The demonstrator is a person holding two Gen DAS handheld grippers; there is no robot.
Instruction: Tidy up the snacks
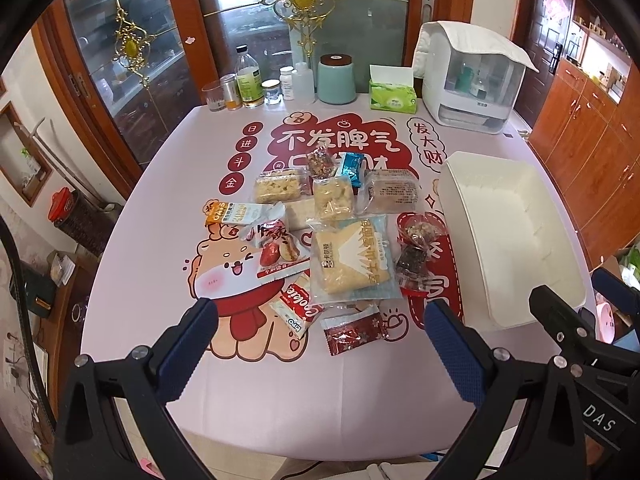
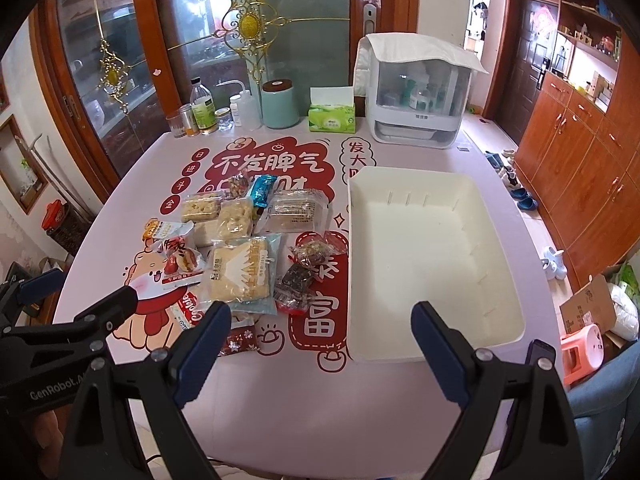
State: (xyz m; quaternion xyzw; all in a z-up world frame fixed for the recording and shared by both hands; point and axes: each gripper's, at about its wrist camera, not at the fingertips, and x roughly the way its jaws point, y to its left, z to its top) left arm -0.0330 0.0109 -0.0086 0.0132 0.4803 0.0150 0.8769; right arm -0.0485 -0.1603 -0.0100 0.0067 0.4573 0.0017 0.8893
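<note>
Left claw [image 1: 320, 324] hangs over the near edge of the counter [image 1: 160, 240], its blue ribbed pads spread wide with nothing between them. Just beyond its tips sits the pile of snacks [image 1: 332, 236], a loose scatter of crinkly plastic packets on the pink printed cloth.

Far left of the pile, an orange-and-white oat packet [image 1: 232, 213] lies flat with its long axis across the counter. Beside it a glossy red-and-white packet [image 1: 280, 250] lies tilted, and nearer the claw a red cookie wrapper [image 1: 298, 310] slants with its long axis diagonal.

Centre, the big pale blue cake packet [image 1: 352, 260] lies flat, roughly square, long side running away from the claw. A dark red foil sachet [image 1: 354, 330] is the nearest piece, between the left claw's two tips in the left wrist view.

Behind, clear-wrapped puffed rice bars [image 1: 280, 188] and a small blue foil packet [image 1: 352, 166].

Right of the pile, two lumpy, dark nut bars in clear wrap [image 1: 416, 256] lie end to end, pointing away.

Then the white plastic bin [image 2: 440, 264], rectangular, smooth-walled, nothing in it, touching none of the packets.

Right claw [image 2: 322, 334] hovers at the bin's near left corner, pads wide apart, gripping nothing; the snacks lie ahead and to its left.
</note>
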